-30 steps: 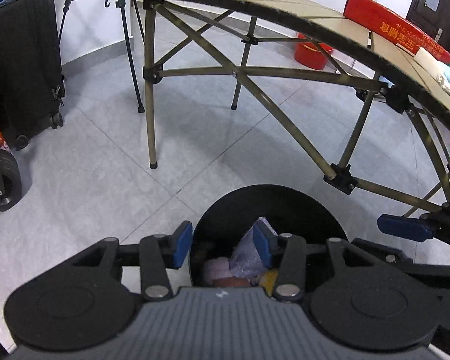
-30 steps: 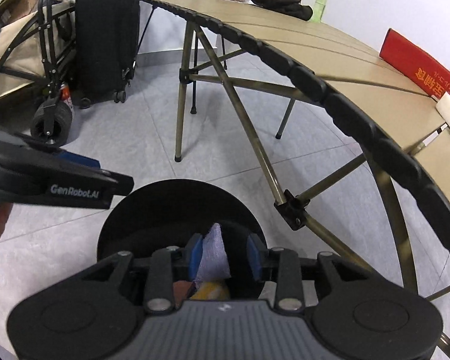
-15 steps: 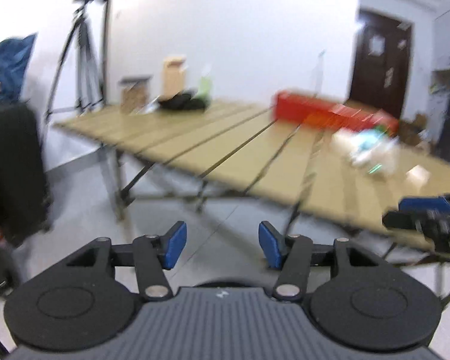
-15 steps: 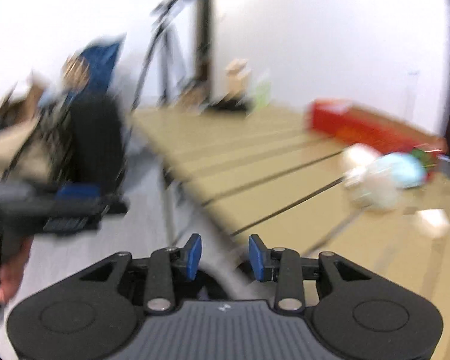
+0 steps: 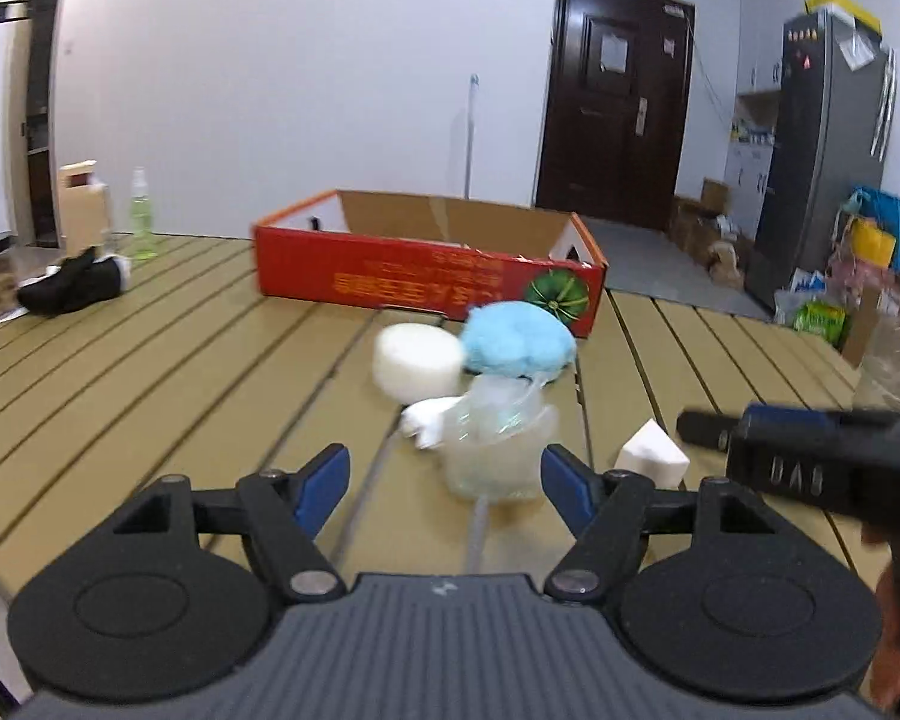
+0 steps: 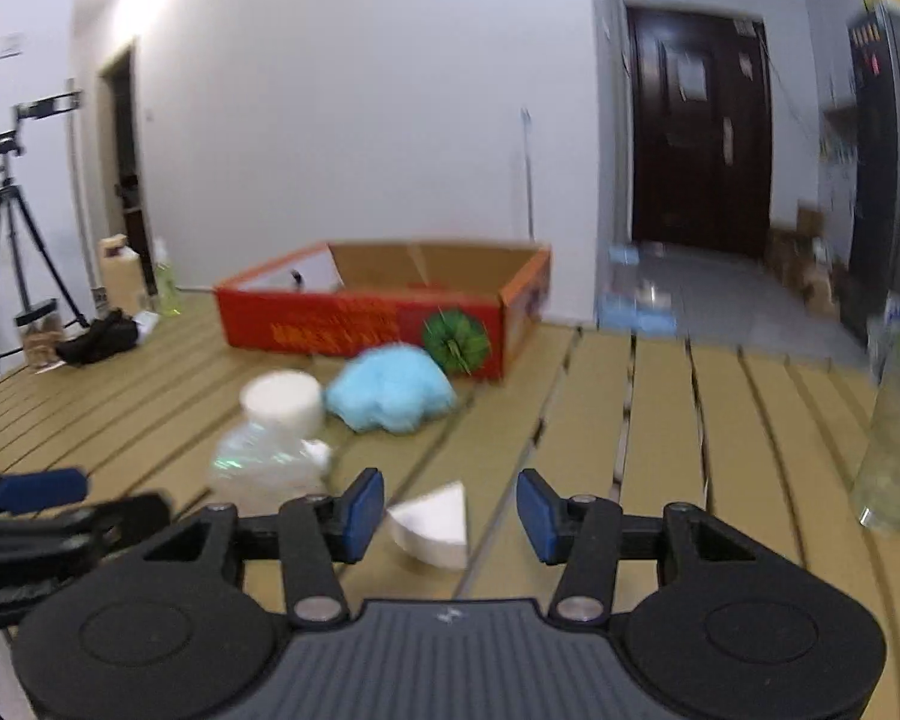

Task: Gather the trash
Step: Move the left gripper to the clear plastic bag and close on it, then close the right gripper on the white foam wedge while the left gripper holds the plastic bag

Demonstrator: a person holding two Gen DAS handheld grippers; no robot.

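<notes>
Trash lies on the slatted tan table (image 5: 150,360): a crumpled clear plastic bag (image 5: 495,444), a white foam disc (image 5: 417,360), a blue crumpled wad (image 5: 519,342) and a white foam wedge (image 5: 651,456). My left gripper (image 5: 444,480) is open and empty, just short of the plastic bag. My right gripper (image 6: 450,507) is open and empty, with the white wedge (image 6: 432,519) between its fingers, slightly left. The bag (image 6: 264,462), disc (image 6: 282,399) and blue wad (image 6: 390,396) lie to its left.
A red open cardboard box (image 5: 429,267) stands behind the trash. A black cloth (image 5: 69,285), a green bottle (image 5: 141,222) and a carton (image 5: 81,204) are at the far left. A clear plastic bottle (image 6: 897,438) stands at the right. A tripod (image 6: 12,240) stands beyond the table.
Both grippers rose from the black bin under the table up to the tabletop and opened wider. The purple trash piece once between the right fingers is gone from them.
</notes>
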